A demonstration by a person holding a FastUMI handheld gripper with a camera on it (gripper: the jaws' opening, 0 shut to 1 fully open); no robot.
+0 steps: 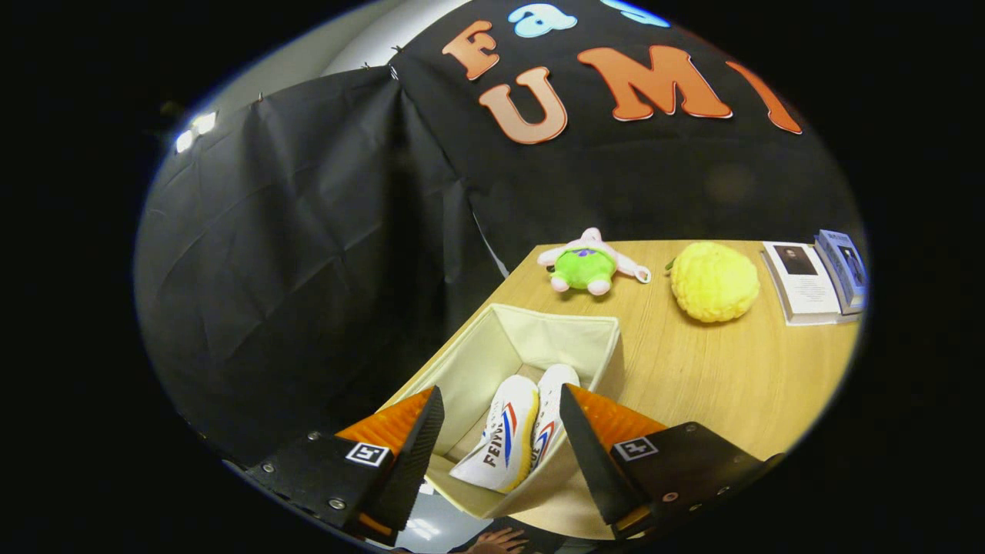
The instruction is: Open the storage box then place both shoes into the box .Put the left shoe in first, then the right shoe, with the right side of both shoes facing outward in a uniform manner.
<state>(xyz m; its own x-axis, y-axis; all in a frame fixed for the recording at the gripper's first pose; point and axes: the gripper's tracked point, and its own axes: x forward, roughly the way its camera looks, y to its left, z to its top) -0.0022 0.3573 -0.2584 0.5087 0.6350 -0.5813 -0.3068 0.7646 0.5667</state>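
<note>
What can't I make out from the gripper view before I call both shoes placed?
- Heels of the two white canvas shoes: hidden by the cream fabric storage box's near wall.
- Second shoe's side: covered by the nearer shoe.
- Box's near corners: hidden behind the open gripper jaws, which hold nothing.
- Hand below: cut off.

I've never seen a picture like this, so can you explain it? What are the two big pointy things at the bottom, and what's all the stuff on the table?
Those two pointy things are the tongs, a grabbing tool that a person carries by hand. A small camera rides on it and looks forward along its fingers, which makes the picture look round and bent. The tongs are open and hold nothing. Between them, a little lower, sits an open cloth storage box on a wooden table, with two white shoes lying side by side inside. Beyond the box lie a green and pink plush toy, a bumpy yellow ball-shaped toy and some books.
</note>
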